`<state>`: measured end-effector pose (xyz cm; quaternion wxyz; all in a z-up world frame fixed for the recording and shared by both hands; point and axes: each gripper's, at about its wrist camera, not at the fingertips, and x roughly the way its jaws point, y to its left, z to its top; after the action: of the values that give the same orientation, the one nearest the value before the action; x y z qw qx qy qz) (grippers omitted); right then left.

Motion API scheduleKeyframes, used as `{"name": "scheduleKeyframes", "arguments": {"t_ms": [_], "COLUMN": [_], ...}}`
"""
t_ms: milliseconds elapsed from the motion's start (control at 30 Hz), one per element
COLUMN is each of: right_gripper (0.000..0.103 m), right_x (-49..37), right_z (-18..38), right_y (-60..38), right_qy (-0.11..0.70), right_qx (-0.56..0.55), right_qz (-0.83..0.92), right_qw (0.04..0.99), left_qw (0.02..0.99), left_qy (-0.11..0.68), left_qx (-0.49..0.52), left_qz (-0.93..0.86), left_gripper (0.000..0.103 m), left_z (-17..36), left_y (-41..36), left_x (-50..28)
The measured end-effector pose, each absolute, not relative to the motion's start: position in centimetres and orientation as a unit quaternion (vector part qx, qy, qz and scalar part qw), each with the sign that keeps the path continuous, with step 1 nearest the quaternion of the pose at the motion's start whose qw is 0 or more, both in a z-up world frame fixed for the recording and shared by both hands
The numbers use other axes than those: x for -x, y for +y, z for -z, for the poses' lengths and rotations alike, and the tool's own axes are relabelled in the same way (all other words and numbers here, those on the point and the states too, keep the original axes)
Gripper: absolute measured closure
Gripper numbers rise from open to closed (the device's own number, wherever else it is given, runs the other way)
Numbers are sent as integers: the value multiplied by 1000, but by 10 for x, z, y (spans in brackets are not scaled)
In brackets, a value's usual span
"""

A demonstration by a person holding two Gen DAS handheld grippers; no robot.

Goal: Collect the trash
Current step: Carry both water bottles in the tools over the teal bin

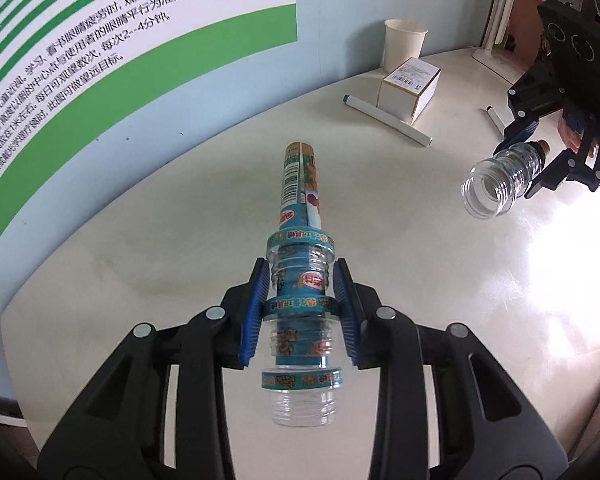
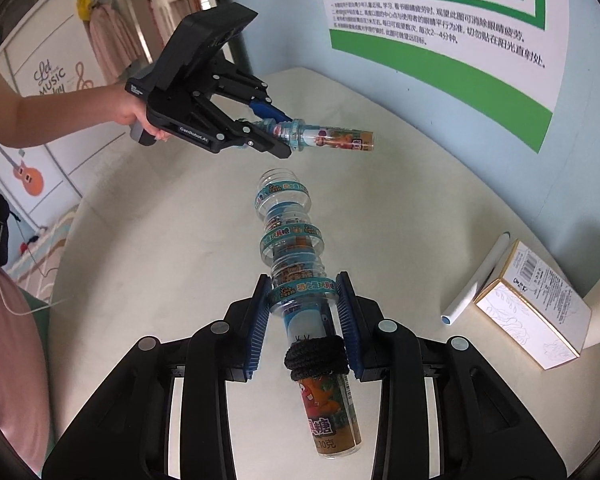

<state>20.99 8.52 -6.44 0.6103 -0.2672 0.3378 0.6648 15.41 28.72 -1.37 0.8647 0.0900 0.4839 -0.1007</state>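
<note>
My left gripper is shut on a clear ribbed plastic toy-candy tube with teal printed bands, held above the white table. The right wrist view shows this gripper from the side, the tube sticking out level. My right gripper is shut on a second tube of the same kind, which has a black hair tie round it. In the left wrist view the right gripper holds that tube with its open mouth facing the camera.
A white paper cup, a small white box and a white marker lie at the table's back by the blue wall. A second pen lies further right. The box and marker show at my right.
</note>
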Motion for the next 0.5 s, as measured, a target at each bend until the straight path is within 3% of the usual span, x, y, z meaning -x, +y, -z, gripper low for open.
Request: {"name": "scheduleKeyframes", "arguments": {"t_ms": [500], "right_gripper": [69], "right_x": [-124], "right_z": [-2], "right_y": [61], "right_qy": [246], "right_qx": [291], "right_qz": [-715], "right_qw": [586], "left_qw": [877], "left_qy": [474], "left_qx": [-74], "left_qz": [-16], "left_gripper": [72], "left_z": [-52], "left_y": [266], "left_x": [-13]}}
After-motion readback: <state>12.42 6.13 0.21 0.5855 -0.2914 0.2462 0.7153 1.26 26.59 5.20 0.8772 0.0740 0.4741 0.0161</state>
